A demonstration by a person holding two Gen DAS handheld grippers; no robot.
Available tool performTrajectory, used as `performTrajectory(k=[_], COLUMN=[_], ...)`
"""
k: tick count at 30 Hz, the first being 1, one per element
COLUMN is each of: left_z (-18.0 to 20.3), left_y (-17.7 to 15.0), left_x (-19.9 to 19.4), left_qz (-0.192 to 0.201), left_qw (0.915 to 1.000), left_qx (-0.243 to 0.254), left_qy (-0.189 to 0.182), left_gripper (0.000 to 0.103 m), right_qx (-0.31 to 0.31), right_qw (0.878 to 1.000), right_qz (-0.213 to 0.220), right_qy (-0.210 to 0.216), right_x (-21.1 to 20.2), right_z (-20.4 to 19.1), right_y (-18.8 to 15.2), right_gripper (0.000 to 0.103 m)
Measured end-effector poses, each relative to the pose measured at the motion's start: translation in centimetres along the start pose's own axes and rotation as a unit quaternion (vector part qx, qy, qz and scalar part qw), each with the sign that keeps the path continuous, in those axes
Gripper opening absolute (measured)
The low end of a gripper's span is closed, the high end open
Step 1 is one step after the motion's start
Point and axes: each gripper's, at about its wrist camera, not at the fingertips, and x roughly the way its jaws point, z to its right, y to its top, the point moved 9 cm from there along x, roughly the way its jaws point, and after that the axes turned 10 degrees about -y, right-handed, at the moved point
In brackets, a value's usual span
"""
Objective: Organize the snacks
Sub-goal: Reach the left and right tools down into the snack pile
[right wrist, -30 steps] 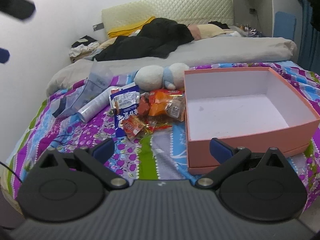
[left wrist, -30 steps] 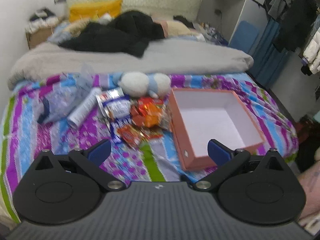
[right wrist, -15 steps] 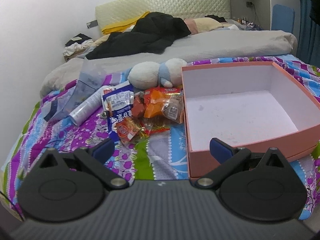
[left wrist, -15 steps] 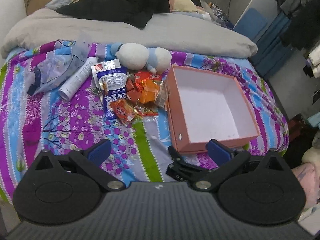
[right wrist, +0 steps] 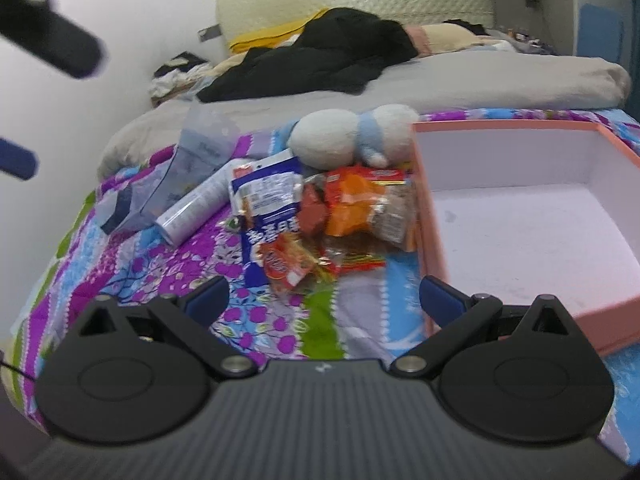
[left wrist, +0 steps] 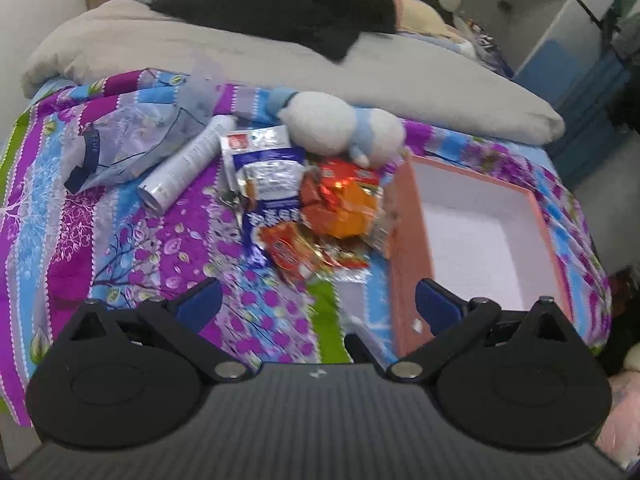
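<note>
Both tongs are hanging wide open over the near edge of the bed, holding and touching nothing. Compared with half a second ago, the left gripper (left wrist: 318, 304) is sitting lower and nearer the snacks, so the pile is filling more of its view; the right gripper (right wrist: 324, 294) is likewise showing the pile larger and the box closer on its right. The right view is also catching the left gripper's blue tip and dark arm at its upper left, well above the bedspread (left wrist: 120, 232).

The snack pile (left wrist: 320, 212) is lying near the middle of the bedspread, just left of the pink box (left wrist: 404, 248), with some wrappers touching the box's left wall. A blue-and-white packet (right wrist: 268, 200) is forming the pile's left side, an orange packet (right wrist: 352, 204) its middle, and a red wrapper (right wrist: 284, 264) is lying at its near edge. The box's white inside is showing bare.

A soft toy (left wrist: 340, 128) is resting behind the pile, a white tube (left wrist: 188, 164) is lying tilted to its left, and a clear bag (left wrist: 128, 144) is sitting beyond that toward the left edge. A grey duvet (left wrist: 280, 64) is bunched across the far half of the bed.
</note>
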Motion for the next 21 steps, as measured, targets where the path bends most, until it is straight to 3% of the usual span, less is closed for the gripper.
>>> performTrajectory(k=[5, 9, 15, 21], left_z=[-3.6, -6.1, -11.2, -13.4], left_y=[1.7, 2.8, 3.6, 3.0], left_x=[3.3, 6.9, 13.3, 18.8], left_qz=[0.008, 0.003, -0.008, -0.031], left_qw=[0.9998, 0.9998, 0.9999, 0.9982], left_qx=[0.000, 0.007, -0.009, -0.017], left_qy=[0.018, -0.017, -0.007, -0.047], left_gripper=[0.103, 0.103, 0.103, 0.103], right_qx=[-0.040, -0.069, -0.100, -0.124], right_qw=[0.999, 0.997, 0.994, 0.992], right_qz=[0.010, 0.014, 0.023, 0.020], right_qy=[0.012, 0.022, 0.032, 0.021], right_x=[1.5, 3.1, 5.8, 9.7], right_z=[-2.9, -4.4, -6.3, -7.0], right_y=[0.3, 0.2, -0.2, -0.6], right_gripper=[0.103, 0.103, 0.103, 0.096])
